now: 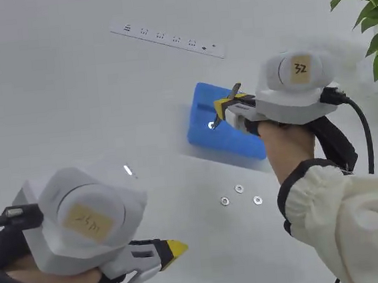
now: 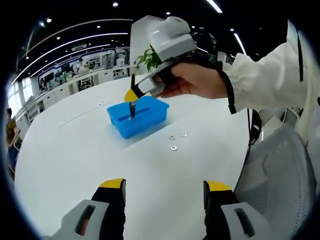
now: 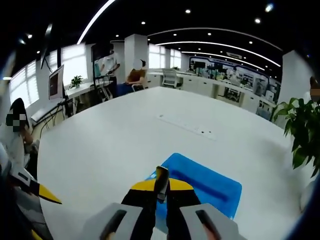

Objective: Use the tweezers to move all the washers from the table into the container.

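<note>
Over the blue container, mid-worktop: the right gripper had its jaws clamped on the tweezers, tips down in the bin. A bright speck at the tips was likely a washer, but too small to confirm. The left gripper hung near the near edge, jaws apart and empty. Three washers lay on the worktop just beside the container. Judgement: partway through, at least three to go. Bin contents weren't readable.
</note>
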`<state>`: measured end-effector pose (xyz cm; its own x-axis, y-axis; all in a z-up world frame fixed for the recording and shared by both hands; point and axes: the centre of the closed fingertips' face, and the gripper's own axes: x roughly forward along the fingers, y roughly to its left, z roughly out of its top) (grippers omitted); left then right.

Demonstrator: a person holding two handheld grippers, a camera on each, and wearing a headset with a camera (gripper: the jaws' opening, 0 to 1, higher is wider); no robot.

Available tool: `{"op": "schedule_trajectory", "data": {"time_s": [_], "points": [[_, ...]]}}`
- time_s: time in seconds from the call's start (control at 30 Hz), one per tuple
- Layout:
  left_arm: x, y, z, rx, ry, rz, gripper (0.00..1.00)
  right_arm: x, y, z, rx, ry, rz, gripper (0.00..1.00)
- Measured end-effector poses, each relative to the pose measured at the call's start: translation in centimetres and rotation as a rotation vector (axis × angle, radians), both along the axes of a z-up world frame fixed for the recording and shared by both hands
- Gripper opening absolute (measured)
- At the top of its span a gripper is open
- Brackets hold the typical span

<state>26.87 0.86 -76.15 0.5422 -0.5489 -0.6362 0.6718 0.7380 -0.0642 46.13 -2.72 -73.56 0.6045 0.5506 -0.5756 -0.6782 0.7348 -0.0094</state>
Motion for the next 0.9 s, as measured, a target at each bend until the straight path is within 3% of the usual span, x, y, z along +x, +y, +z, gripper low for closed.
{"op": "schedule_trajectory", "data": {"time_s": [0.57,0.9], "points": [[0.0,-0.1,-0.2,0.008,0.007,-0.003,0.63,0.4,-0.3,-3.2,-0.029,0.066,-0.014,0.02],[0.2,0.2,0.1,0.014,-0.005,0.004,0.63,0.7,-0.9,-2.5,-0.011,0.032,-0.052,0.04]]}}
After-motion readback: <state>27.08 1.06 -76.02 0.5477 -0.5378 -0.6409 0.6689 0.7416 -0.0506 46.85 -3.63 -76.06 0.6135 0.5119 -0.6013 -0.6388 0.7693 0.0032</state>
